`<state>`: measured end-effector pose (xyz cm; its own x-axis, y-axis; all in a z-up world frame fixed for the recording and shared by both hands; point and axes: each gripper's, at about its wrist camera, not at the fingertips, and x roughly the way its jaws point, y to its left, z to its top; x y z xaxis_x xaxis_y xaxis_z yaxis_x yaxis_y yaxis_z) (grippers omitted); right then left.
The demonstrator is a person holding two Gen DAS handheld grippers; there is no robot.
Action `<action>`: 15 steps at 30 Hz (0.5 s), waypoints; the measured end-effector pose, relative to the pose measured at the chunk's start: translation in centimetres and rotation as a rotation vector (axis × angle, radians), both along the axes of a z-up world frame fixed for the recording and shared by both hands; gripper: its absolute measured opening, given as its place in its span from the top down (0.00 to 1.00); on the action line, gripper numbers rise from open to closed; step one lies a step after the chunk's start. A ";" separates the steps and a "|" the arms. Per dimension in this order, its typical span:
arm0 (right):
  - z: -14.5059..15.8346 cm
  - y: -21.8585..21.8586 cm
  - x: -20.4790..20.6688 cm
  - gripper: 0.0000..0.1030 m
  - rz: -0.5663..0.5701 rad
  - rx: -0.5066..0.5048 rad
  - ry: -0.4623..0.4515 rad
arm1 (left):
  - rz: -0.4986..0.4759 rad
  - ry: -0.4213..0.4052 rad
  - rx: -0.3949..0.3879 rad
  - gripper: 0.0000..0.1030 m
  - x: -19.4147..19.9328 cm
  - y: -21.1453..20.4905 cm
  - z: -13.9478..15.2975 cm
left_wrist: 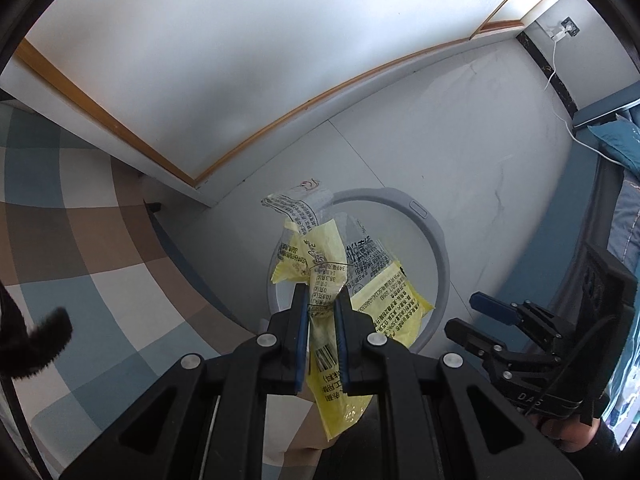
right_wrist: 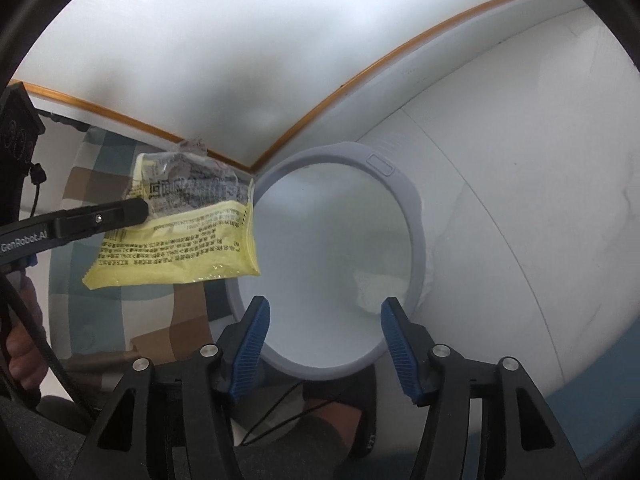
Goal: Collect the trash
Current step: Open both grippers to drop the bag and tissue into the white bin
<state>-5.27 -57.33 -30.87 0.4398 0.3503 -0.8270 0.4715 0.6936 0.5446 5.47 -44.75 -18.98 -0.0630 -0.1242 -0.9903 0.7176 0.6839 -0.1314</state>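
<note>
My left gripper (left_wrist: 321, 300) is shut on a crumpled yellow and clear snack wrapper (left_wrist: 328, 264) and holds it above the near left rim of a round grey trash bin (left_wrist: 436, 232). In the right wrist view the wrapper (right_wrist: 180, 232) hangs from the left gripper (right_wrist: 140, 210) just left of the bin's rim (right_wrist: 412, 204). My right gripper (right_wrist: 325, 316) is open and empty, above the bin's near edge. A crumpled white paper (right_wrist: 376, 288) lies inside the bin at the right.
The bin stands on a white tiled floor (left_wrist: 460, 152) near a white wall with a wooden skirting strip (left_wrist: 280, 124). A checked blue, brown and white rug (left_wrist: 80, 240) lies at the left. Blue furniture with a cushion (left_wrist: 616, 144) stands at the right.
</note>
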 end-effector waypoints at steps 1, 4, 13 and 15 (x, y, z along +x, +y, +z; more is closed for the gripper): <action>0.2 -0.4 -0.2 0.40 -0.011 -0.008 -0.003 | -0.001 0.009 0.008 0.92 -0.1 -0.2 -0.3; 1.1 -1.4 -1.1 0.38 -0.043 -0.029 -0.017 | -0.001 0.040 0.029 0.90 -0.3 -0.6 -1.1; 2.9 -2.9 -2.2 0.29 -0.099 -0.050 -0.044 | 0.008 0.065 0.042 0.54 -0.4 -0.6 -1.8; 2.8 -2.5 -2.0 0.28 -0.095 -0.049 -0.042 | 0.006 0.058 0.024 0.54 -0.5 -0.4 -1.4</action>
